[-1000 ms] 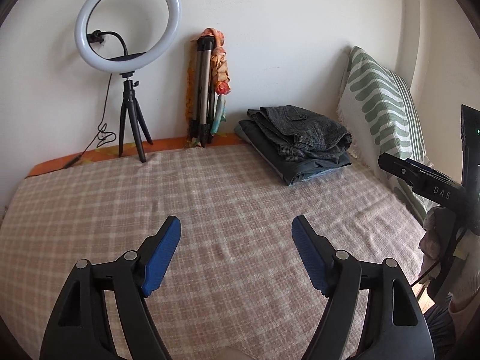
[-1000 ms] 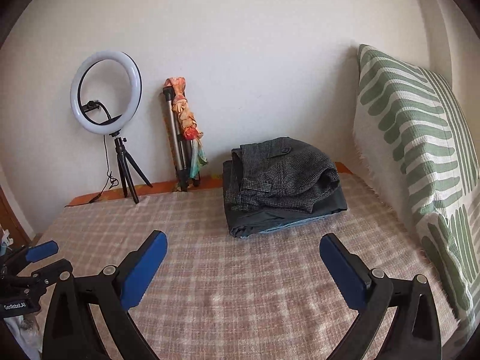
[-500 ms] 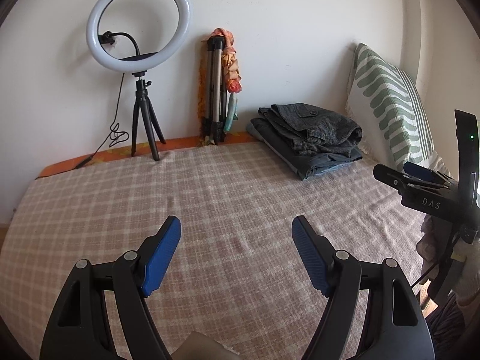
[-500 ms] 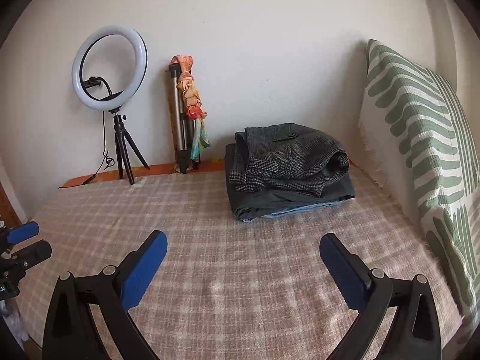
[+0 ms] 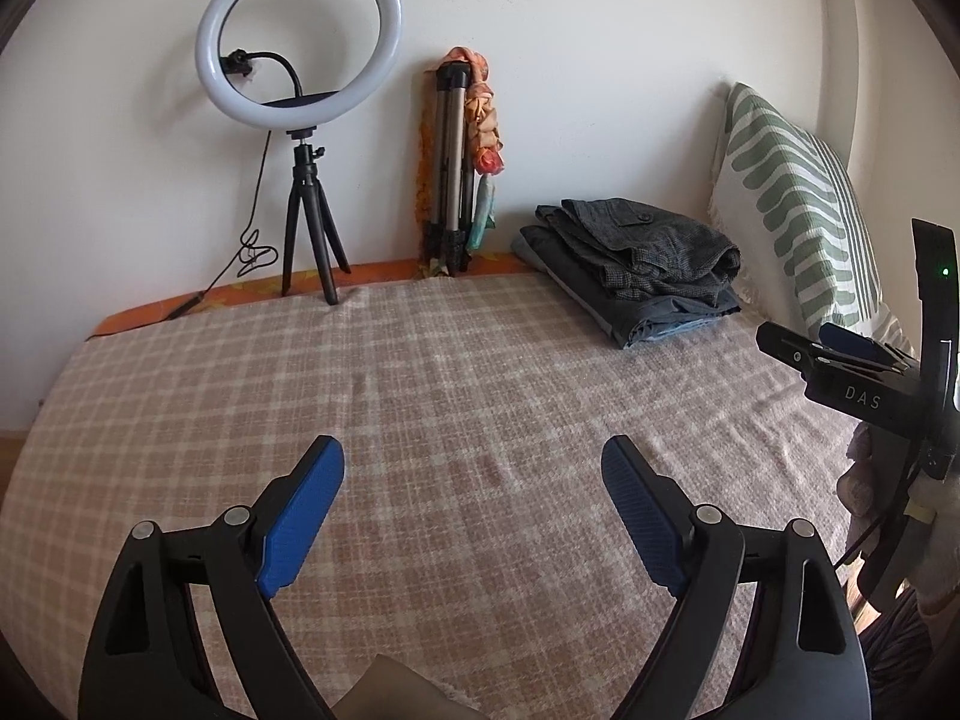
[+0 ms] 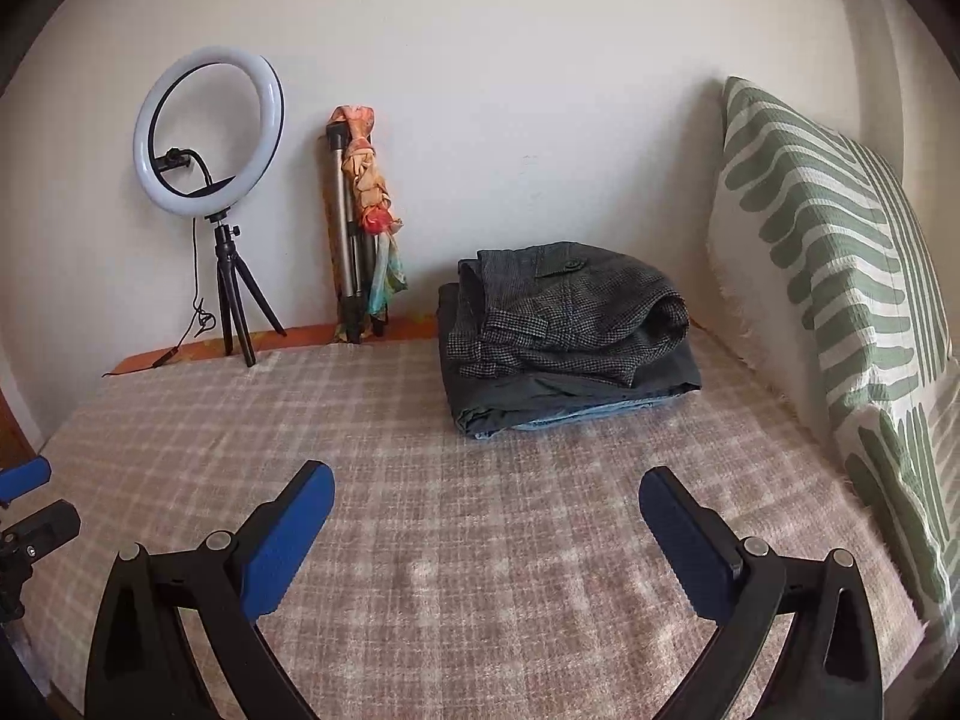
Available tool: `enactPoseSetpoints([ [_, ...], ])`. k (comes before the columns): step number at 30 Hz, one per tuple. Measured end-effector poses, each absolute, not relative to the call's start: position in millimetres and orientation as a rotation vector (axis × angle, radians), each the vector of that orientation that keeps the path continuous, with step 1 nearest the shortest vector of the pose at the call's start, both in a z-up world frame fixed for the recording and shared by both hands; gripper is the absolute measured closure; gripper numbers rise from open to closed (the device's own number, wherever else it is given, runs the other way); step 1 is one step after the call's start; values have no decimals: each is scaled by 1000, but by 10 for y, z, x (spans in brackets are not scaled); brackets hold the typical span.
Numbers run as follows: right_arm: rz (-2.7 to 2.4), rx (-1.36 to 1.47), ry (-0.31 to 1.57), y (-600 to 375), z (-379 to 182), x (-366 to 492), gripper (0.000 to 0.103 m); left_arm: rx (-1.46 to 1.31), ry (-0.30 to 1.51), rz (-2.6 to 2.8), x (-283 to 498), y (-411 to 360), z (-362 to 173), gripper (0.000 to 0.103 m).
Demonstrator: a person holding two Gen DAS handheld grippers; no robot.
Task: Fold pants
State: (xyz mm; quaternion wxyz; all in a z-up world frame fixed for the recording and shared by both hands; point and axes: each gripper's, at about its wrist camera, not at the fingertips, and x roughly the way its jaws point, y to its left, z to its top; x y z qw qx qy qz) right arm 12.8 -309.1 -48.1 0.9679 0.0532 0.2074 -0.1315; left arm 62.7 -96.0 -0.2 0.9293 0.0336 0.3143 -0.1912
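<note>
A pile of folded pants [image 5: 636, 264] [image 6: 564, 330], dark grey ones on top, lies at the far right of the checked bed cover [image 5: 450, 372] [image 6: 420, 456], near the wall. My left gripper [image 5: 471, 456] hovers over the bare cover well short of the pile; its jaws are opening and nothing is between them. My right gripper [image 6: 486, 480] is open and empty too, facing the pile from the near side. Each gripper shows at the edge of the other's view: the right gripper [image 5: 840, 354] and the left gripper [image 6: 24, 480].
A ring light on a small tripod [image 5: 298, 78] [image 6: 210, 132] and a folded tripod draped with orange cloth [image 5: 456, 162] [image 6: 360, 210] stand against the back wall. A green-patterned pillow [image 5: 792, 204] [image 6: 840, 252] leans along the right side, close to the pile.
The left gripper's blue pads stand a little wider apart than before. The right gripper has sunk slightly, so the pile and ring light sit higher in its view.
</note>
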Motion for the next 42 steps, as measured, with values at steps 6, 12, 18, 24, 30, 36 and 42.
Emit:
enactPoseSetpoints([
  [6,-259,98,421,-3057,-488,135,0,47,672,-374,659,-917,-64,15],
  [12,-257,90,425,-3044,-500,146,0,54,680,-368,670,-901,-80,15],
  [18,-260,87,420,-3054,-501,141,0,58,689,-375,667,-915,-89,15],
  [24,-260,85,423,-3049,-501,142,0,60,691,-376,672,-924,-81,15],
  [30,-258,85,423,-3053,-497,142,0,63,687,-378,667,-924,-76,15],
  [36,-258,84,423,-3055,-494,141,0,60,690,-381,663,-921,-78,15],
  [42,-257,83,422,-3059,-495,143,0,61,686,-383,641,-930,-68,15],
])
